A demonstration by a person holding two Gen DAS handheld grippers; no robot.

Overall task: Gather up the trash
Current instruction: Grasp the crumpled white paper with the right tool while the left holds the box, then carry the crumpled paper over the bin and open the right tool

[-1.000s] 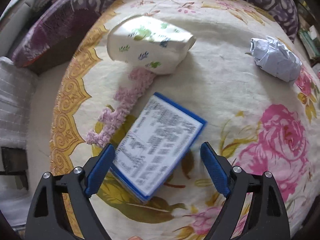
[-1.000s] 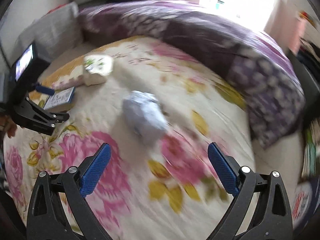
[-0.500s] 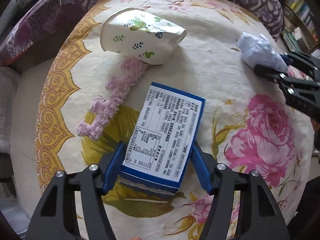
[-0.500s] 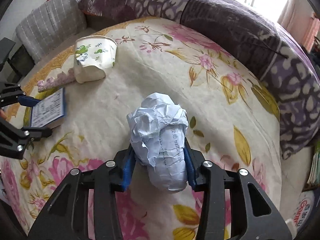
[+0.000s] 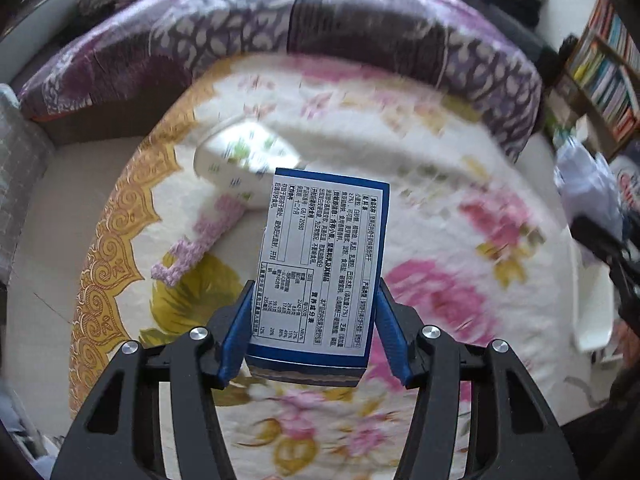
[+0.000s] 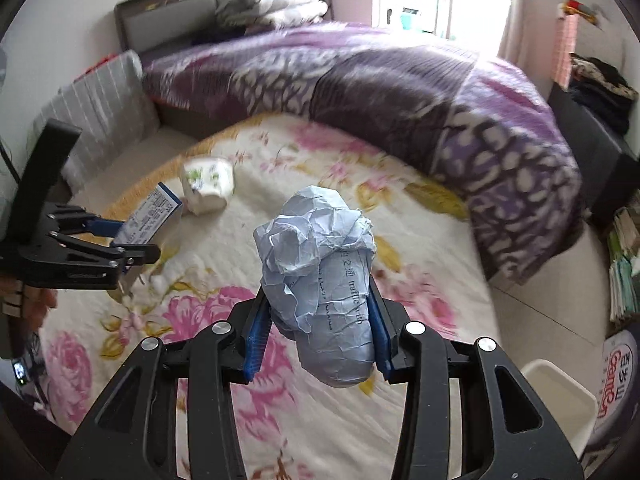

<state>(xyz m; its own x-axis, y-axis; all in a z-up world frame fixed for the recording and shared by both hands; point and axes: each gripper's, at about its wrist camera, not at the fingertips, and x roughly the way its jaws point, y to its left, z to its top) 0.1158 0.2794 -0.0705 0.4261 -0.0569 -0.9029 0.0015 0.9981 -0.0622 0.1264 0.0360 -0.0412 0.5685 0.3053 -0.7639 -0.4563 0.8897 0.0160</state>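
Note:
My left gripper (image 5: 314, 320) is shut on a blue carton (image 5: 320, 268) with a white printed label and holds it above the floral bed cover. It also shows in the right wrist view (image 6: 154, 216). My right gripper (image 6: 318, 324) is shut on a crumpled ball of pale paper (image 6: 320, 280), lifted off the bed. A crushed paper cup (image 5: 244, 164) with a leaf print lies on the bed beyond the carton; the right wrist view shows it too (image 6: 208, 190). A pink fuzzy strip (image 5: 200, 240) lies next to the cup.
A purple patterned quilt (image 6: 400, 92) is bunched along the far side of the bed. A white bin (image 6: 560, 404) stands on the floor at the lower right. Bookshelves (image 5: 604, 72) are at the right. A grey pillow (image 6: 100, 120) lies at the left.
Both grippers closed on their items and lifted them off the bed: the left took the carton, the right took the paper ball. Both views have tilted up toward the quilt.

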